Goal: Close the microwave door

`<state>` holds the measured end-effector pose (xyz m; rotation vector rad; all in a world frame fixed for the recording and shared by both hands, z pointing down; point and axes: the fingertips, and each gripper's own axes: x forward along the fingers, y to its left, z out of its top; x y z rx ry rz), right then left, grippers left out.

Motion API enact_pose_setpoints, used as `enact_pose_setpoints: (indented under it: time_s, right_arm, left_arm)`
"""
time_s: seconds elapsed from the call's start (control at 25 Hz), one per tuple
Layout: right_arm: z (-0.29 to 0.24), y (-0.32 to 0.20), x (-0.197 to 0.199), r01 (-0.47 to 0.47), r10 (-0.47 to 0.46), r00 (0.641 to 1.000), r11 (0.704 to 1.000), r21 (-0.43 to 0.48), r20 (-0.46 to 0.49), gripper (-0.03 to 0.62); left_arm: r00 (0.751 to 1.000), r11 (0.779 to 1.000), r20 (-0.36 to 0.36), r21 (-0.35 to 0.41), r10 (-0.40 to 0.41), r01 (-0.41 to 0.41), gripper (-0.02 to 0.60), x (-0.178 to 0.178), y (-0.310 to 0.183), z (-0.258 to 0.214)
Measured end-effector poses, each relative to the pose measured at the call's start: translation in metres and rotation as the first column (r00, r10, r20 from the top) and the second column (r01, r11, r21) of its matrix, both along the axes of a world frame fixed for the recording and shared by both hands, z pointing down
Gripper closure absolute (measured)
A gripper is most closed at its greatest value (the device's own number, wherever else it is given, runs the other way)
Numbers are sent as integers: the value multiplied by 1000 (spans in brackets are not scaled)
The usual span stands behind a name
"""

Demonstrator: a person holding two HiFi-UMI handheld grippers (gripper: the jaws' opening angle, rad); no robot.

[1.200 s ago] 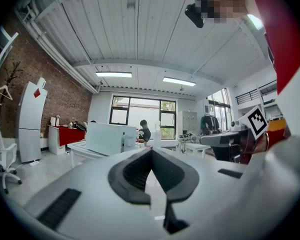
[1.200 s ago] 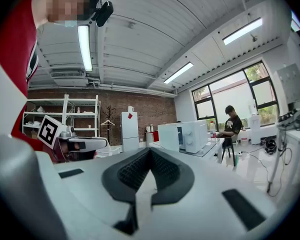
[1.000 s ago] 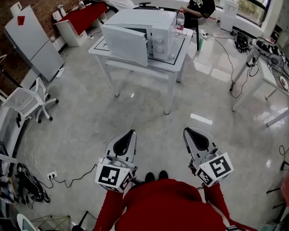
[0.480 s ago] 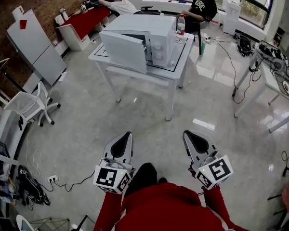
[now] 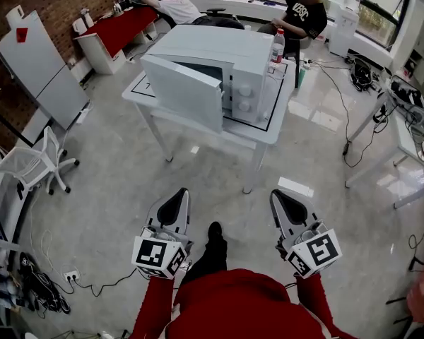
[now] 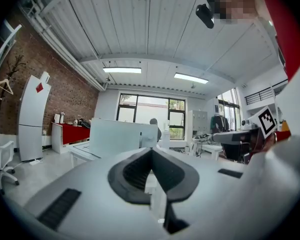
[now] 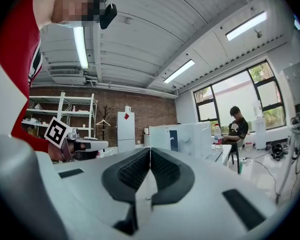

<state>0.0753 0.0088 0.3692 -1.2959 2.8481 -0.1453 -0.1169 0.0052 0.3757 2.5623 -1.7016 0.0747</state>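
Observation:
A white microwave [image 5: 230,58] stands on a white table [image 5: 267,131] ahead of me. Its door [image 5: 181,90] hangs open, swung out toward the table's front left. Both grippers are held level near my body, well short of the table and touching nothing. My left gripper [image 5: 177,198] is shut and empty, and so is my right gripper [image 5: 281,198]. In the left gripper view the open door [image 6: 115,138] shows beyond the left gripper [image 6: 151,153]. In the right gripper view the microwave [image 7: 187,136] lies beyond the right gripper [image 7: 150,151].
A water bottle [image 5: 278,44] stands on the table beside the microwave. Two people sit behind the table. A white chair [image 5: 28,164] and a white cabinet [image 5: 35,66] are at the left, with cables on the floor. More desks [image 5: 410,129] stand at the right.
I have stepped toward the table, so the microwave now looks larger and nearer. Both grippers moved forward with me and stayed shut.

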Motion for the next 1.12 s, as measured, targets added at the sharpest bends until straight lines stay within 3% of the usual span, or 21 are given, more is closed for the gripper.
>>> enact_pose_setpoints:
  time_s: [0.36,0.64,0.88,1.04,1.12]
  right_arm:
    - [-8,-109,-47,-25,25,1000,1000,-8,-17,580]
    - [-5,-153,-66,-42,41,998,999,-18,-46,580]
    - [-2,-170,-67,-56,54,996,998,-29,-65,580]
    - [5,-184,-63,-72,69,994,997,-27,-82,580]
    - [2,-194,-58,-85,83,993,996,-16,-89,580]
  left_arm:
    - [998,998,10,-8,59,-59,572,-29,-113,-10]
    - [995,994,9,-39,102,-102,572,-34,-151,3]
    - [990,990,23,-20,140,-139,572,-34,-172,0]
    - [986,988,79,30,147,-150,572,-29,-188,-2]
    - [976,981,165,103,145,-164,548,-21,-199,-14]
